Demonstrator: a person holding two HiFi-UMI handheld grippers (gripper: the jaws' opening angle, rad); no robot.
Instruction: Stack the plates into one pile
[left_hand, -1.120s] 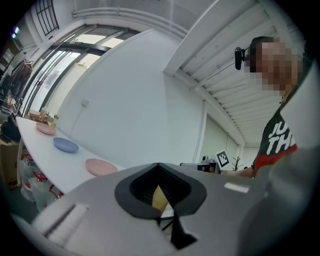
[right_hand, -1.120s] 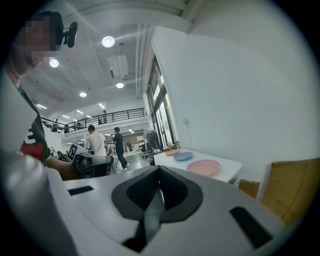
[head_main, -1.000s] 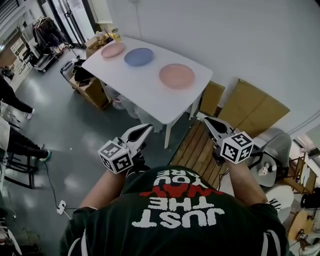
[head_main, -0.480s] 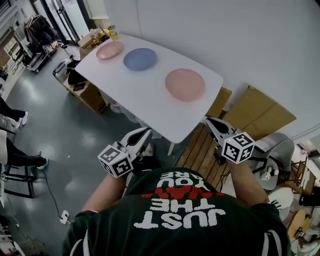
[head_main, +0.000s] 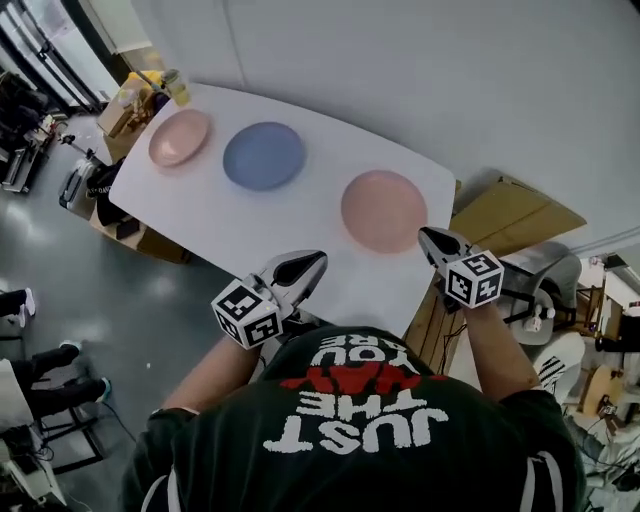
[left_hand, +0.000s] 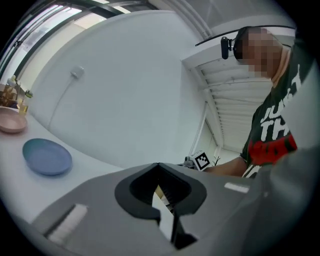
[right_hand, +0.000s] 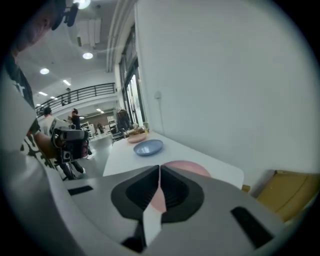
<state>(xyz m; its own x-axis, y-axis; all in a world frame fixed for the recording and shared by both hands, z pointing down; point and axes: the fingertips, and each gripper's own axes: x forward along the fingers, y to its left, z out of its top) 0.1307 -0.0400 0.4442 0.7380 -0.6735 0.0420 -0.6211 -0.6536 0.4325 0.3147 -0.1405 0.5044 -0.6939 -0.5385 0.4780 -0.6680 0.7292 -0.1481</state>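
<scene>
- Three plates lay well apart in a row on the white table (head_main: 250, 215): the near pink plate (head_main: 384, 210), the blue plate (head_main: 264, 156) and the far pink plate (head_main: 180, 138)
- They looked stiff, smooth and breakable, probably best pinched at the raised rim and kept level
- The left gripper (head_main: 308, 264) and right gripper (head_main: 433, 238) hovered over the near table edge, jaws pressed together, carrying nothing

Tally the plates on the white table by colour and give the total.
Pink plates: 2
Blue plate: 1
Total: 3
</scene>
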